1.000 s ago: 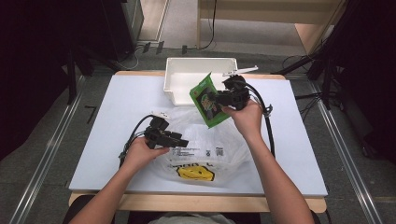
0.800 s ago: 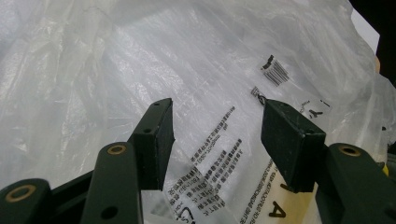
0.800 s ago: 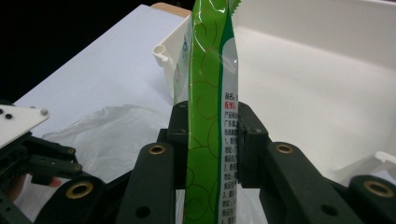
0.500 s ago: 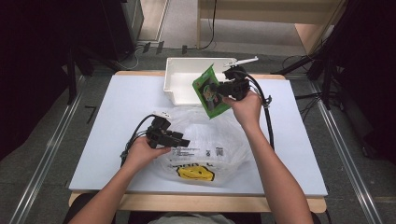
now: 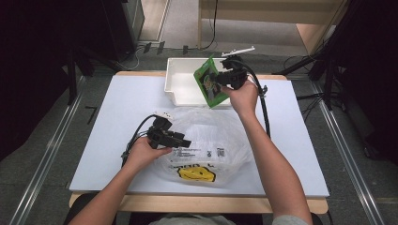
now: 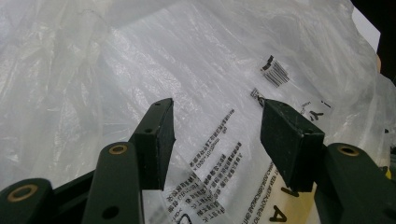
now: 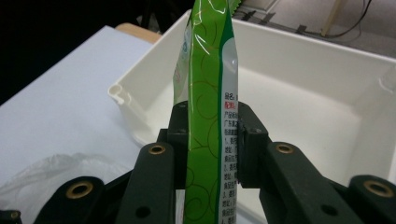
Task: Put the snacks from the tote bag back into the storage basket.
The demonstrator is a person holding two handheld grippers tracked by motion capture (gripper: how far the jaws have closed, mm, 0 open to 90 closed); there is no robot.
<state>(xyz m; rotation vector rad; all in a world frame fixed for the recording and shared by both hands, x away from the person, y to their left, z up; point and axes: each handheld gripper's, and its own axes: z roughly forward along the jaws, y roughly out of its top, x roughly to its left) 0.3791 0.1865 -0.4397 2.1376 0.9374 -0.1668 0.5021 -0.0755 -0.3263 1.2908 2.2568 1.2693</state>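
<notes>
**Q:** Two grippers are in use; what does each one hold?

**A:** Right gripper [image 5: 217, 78]: its jaws are clamped on a green packet [image 5: 208, 83], one pad on each flat face. In the right gripper view the packet [image 7: 208, 116] stands upright between the jaws, edge-on to the camera, its top rising well past the pads and its printed side toward the jaw at the right of that view. Left gripper [image 5: 184, 140]: jaws apart, nothing between them. In the left gripper view the two fingertips [image 6: 159, 135] stand wide, with the crinkled film of a clear plastic bag [image 6: 201, 84] just beyond them; whether a pad touches the film cannot be told.

**Q:** Where does the packet sit relative to the right gripper and its surroundings?

**A:** Packet: carried in the air, ahead of the hand holding the gripper. White bin [image 5: 182, 86]: directly beyond and below the jaws. In the right gripper view the bin's interior [image 7: 299, 98] spreads behind the packet, with its rounded corner off to the left of the jaws. The packet hangs over the bin's near right part in the high view, clear of the floor of the bin.

**Q:** And the bag?

**A:** Bag [image 5: 206, 143]: lying on the white tabletop [image 5: 117, 108], just ahead of the left gripper, on the near side of the right gripper and below it. A yellow smiling face and black print mark its near side.
</notes>
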